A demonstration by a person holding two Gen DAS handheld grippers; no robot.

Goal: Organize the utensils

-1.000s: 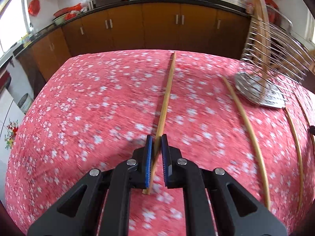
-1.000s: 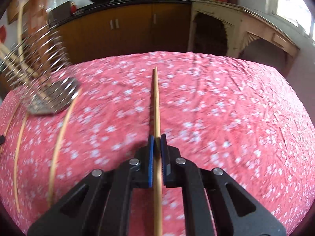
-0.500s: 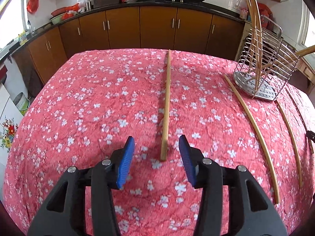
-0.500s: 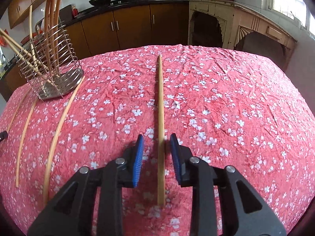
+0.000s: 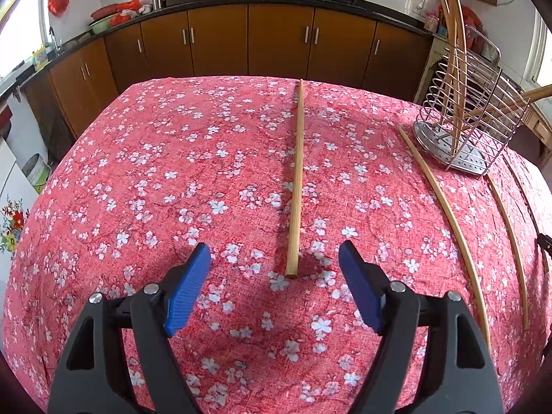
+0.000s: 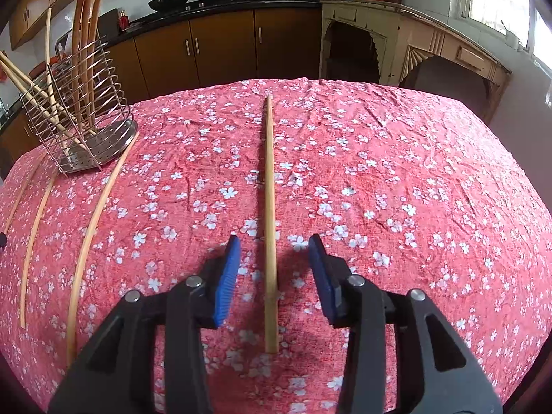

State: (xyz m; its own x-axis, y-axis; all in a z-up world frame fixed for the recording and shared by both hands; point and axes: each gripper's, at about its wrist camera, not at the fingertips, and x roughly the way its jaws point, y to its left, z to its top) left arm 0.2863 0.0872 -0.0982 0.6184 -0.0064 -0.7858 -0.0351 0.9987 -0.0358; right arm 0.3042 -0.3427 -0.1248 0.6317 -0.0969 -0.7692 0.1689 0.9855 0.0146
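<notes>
The left gripper (image 5: 275, 265), black-armed with ribbed blue pads (image 5: 188, 288), stands with its jaws spread wide and holds nothing. Just ahead of the gap between the pads lies the near end of a straight, light wooden chopstick (image 5: 296, 179), flat on the red tablecloth printed with white blossoms (image 5: 155, 179); neither pad touches the stick. It runs away from the gripper toward the far edge of the table.

The right gripper (image 6: 274, 250) also has its jaws apart, less widely than the left. A second straight wooden chopstick (image 6: 270, 207) lies on the cloth and passes between its blue pads (image 6: 227, 277), its near end reaching back past the fingertips. A gap shows on each side of the stick, so the jaws straddle it without clamping it.

A silver wire utensil holder with a perforated metal base (image 5: 462, 145) stands upright on the cloth, to the right in the left wrist view and to the left in the right wrist view (image 6: 86, 127). Several long wooden sticks (image 6: 86, 34) lean inside it, rising above its rim.

On the cloth beside the holder lie thin pale bamboo sticks: one long stick (image 5: 448, 214) with its far end just beside the holder's base, and a shorter one (image 5: 507, 241) farther out toward the table edge. Both appear bowed, though the lens may account for that. Brown kitchen cabinets (image 5: 276, 38) line the wall behind the table.
</notes>
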